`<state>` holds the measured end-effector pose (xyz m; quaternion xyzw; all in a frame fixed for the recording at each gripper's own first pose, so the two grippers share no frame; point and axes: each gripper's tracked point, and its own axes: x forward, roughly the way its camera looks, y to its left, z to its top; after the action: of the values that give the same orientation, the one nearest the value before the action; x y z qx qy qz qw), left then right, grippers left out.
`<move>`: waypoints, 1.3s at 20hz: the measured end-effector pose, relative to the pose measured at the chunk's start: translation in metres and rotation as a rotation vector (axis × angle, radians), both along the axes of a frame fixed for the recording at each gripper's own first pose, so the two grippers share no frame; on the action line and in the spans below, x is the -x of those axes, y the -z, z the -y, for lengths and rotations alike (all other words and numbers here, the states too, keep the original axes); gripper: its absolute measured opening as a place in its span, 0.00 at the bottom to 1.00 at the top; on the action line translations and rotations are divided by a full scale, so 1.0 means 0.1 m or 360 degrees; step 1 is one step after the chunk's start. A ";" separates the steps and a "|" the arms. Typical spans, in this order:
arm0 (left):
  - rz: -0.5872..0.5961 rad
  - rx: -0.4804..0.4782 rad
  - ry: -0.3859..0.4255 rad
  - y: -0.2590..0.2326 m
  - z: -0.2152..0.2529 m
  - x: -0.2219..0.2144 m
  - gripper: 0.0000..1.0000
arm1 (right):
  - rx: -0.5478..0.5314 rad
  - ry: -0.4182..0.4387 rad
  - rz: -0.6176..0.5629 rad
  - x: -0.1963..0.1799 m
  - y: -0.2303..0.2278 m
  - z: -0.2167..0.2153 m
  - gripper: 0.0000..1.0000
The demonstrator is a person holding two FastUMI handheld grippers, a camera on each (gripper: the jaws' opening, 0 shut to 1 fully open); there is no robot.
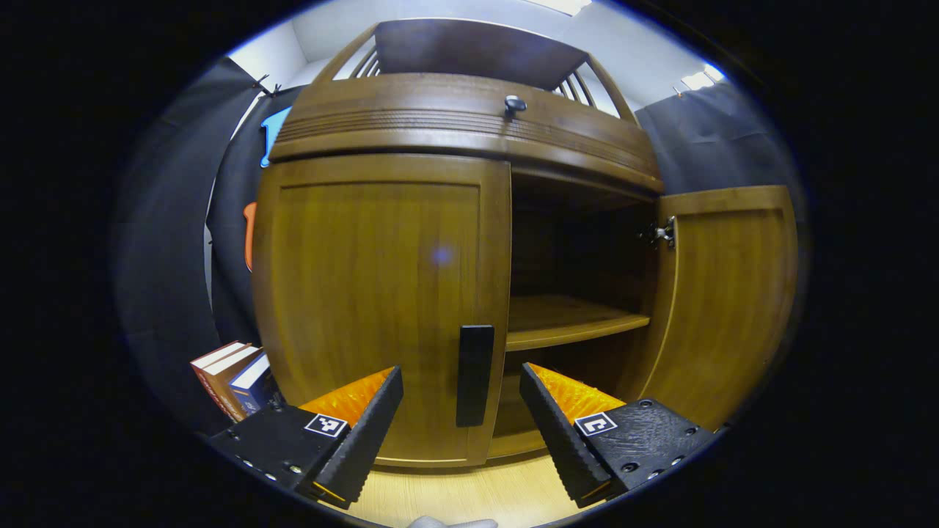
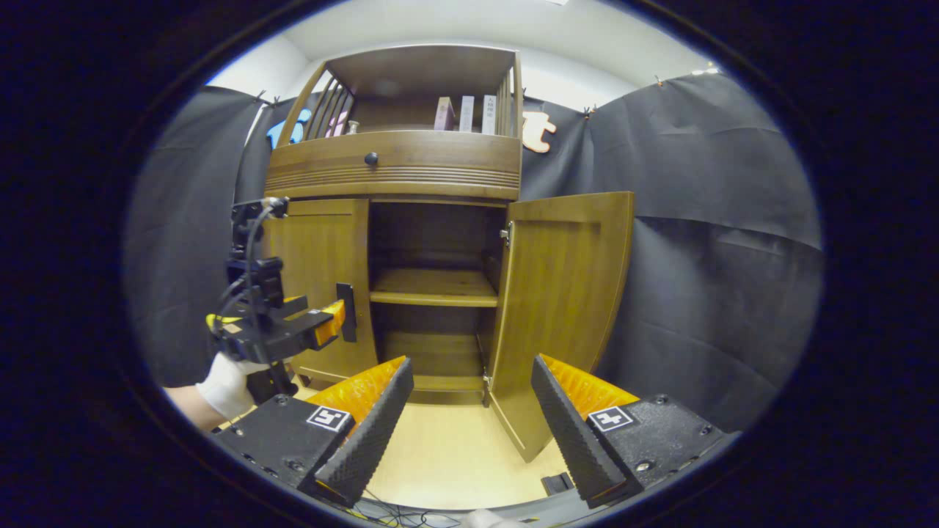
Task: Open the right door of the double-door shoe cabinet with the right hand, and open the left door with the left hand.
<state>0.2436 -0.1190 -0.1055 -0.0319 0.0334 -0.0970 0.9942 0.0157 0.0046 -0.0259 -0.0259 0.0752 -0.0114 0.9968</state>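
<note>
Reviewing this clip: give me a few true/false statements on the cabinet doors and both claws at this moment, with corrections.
1. The right door stands open. True.
2. The left door is open too. False: it is shut.
3. The left claw is clamped on the left door's handle. False: its fingers are spread either side of the handle.
4. The right claw is open and holds nothing. True.
5. The shelf inside carries shoes. False: it looks bare.

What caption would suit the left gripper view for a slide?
Open left gripper lined up on the closed left door's handle, with the right door already swung open.
</note>
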 end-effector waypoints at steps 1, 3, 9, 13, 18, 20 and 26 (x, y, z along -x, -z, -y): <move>0.0004 -0.0004 -0.0009 0.03 0.02 -0.09 0.97 | -0.0003 0.0021 -0.0011 0.00 0.01 0.04 1.00; -0.0021 0.0000 -0.0020 0.13 0.06 -0.26 0.96 | -0.0003 0.0052 -0.0032 0.00 0.05 0.11 1.00; -0.0040 0.0024 -0.0016 0.20 0.13 -0.53 0.67 | -0.0042 0.0050 -0.0100 0.00 0.16 0.15 1.00; -0.0119 0.0082 -0.0045 0.25 0.15 -0.56 0.45 | -0.0040 0.0061 -0.0103 0.03 0.17 0.18 1.00; -0.0039 -0.0009 -0.0051 0.22 0.16 -0.54 0.29 | -0.0038 0.0051 -0.0109 0.08 0.17 0.22 1.00; -0.0049 -0.0017 -0.0053 0.23 0.16 -0.52 0.24 | -0.0032 0.0039 -0.0115 0.12 0.19 0.20 1.00; -0.0036 -0.0017 -0.0010 0.22 0.10 -0.21 0.24 | -0.0034 0.0013 -0.0099 0.20 0.18 0.16 1.00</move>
<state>0.2650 -0.1290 -0.1274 -0.0277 0.0450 -0.0933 0.9942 -0.0038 -0.0111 -0.0439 -0.0154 0.1064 -0.0139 0.9941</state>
